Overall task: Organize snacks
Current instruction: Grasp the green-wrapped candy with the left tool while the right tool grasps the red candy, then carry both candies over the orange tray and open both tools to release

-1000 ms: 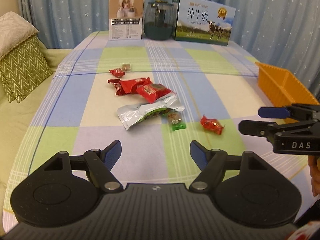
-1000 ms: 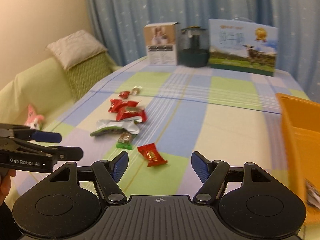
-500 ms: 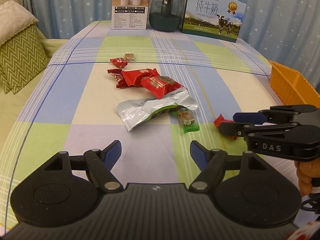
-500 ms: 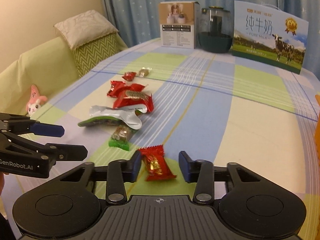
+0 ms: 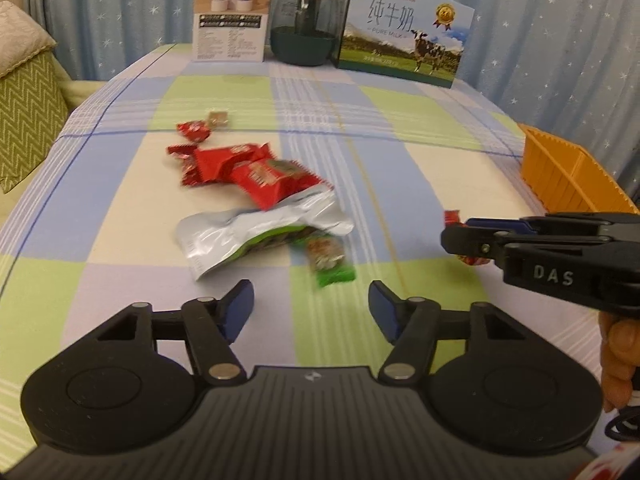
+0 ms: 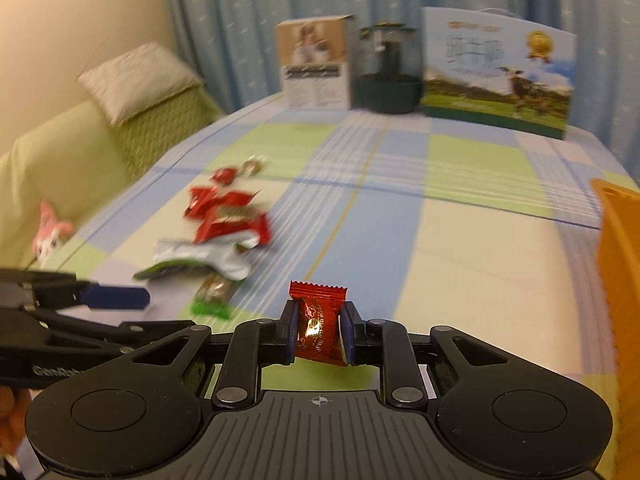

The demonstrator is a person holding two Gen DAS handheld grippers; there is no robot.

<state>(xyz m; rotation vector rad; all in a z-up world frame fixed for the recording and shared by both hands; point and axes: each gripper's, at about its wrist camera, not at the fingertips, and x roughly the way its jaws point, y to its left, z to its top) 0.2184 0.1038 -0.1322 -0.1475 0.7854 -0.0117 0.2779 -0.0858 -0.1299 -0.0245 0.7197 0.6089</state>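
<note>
Candy (image 6: 319,330) mostly hidden btwn right gripper (image 6: 319,338) fingers (image 6: 289,334).

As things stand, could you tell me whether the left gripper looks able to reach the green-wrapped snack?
Probably yes. The left gripper is open, and the green-wrapped snack lies on the tablecloth just ahead of its fingers with nothing between. The silver pouch touches its far end, so that may get nudged.
</note>
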